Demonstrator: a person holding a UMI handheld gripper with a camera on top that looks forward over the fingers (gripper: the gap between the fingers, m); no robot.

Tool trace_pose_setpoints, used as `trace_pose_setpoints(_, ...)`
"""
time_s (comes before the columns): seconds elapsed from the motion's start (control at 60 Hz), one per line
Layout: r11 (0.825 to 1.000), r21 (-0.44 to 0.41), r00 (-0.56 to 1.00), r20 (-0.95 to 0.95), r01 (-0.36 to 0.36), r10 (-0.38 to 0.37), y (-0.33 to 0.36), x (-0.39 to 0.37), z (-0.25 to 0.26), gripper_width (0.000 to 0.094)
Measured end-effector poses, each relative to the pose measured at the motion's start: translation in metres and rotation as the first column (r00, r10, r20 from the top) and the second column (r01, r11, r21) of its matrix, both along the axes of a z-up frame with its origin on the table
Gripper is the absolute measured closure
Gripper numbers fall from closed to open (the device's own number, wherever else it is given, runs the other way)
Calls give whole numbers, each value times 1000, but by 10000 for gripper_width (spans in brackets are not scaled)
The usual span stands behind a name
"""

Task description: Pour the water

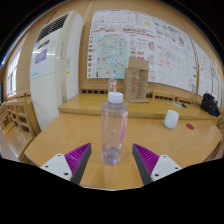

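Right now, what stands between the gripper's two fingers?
In the gripper view, a clear plastic water bottle with a white cap stands upright on the wooden table, between the open gripper's fingers, with a gap at either side.

Gripper-mounted view, forward over table [60,135]

All I see of my own rig is the two-finger gripper [112,160]: each white finger [58,168] tapers forward like a wedge, and its inner face carries a magenta pad [147,157] scored with fine parallel diagonal ridges across its surface.
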State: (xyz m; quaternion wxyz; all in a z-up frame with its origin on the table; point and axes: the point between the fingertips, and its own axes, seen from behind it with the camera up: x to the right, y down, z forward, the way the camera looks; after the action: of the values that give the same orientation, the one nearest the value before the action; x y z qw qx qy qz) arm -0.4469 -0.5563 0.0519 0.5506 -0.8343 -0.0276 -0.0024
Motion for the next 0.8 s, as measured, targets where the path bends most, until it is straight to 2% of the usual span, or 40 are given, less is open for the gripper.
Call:
trace_pose_setpoints(0.083, 999, 34, 999, -7, 33, -32, 40, -3, -4, 90)
trace_pose_setpoints(0.183, 998, 42, 999, -16, 45, -44, 70, -2, -14, 157)
trace_pose_setpoints(0.25, 998, 58, 999, -18, 36, -35, 85, -2, -20, 259)
trace_pose_setpoints(0.283, 997, 66, 999, -16, 33, -32, 90, -2, -21, 409)
trace_pose_setpoints(0.417, 994, 105, 1000, -28, 11, -9, 97, -4, -17, 481)
trace_pose_setpoints(0.433, 994, 108, 1000, -31, 10, -6, 99, -4, -17, 468)
trace_pose_setpoints(0.45, 994, 108, 999, -34, 7, -3, 99, -5, -17, 525)
trace_pose_setpoints(0.517, 993, 118, 999, -36, -2, 6, 101, -5, -16, 561)
trace_pose_setpoints(0.533, 993, 119, 999, -34, -3, 7, 101, -5, -16, 615)
trace_pose_setpoints(0.567, 992, 124, 999, -30, -8, 11, 102, -4, -15, 613)
trace_pose_setpoints(0.583, 992, 124, 1000, -27, -11, 14, 102, -4, -15, 645)
trace_pose_setpoints(0.683, 991, 127, 998, -54, -32, 39, 102, -7, -10, 647)
trace_pose_setpoints(0.8, 984, 163, 990, -109, -76, 94, 103, -9, 27, 646)
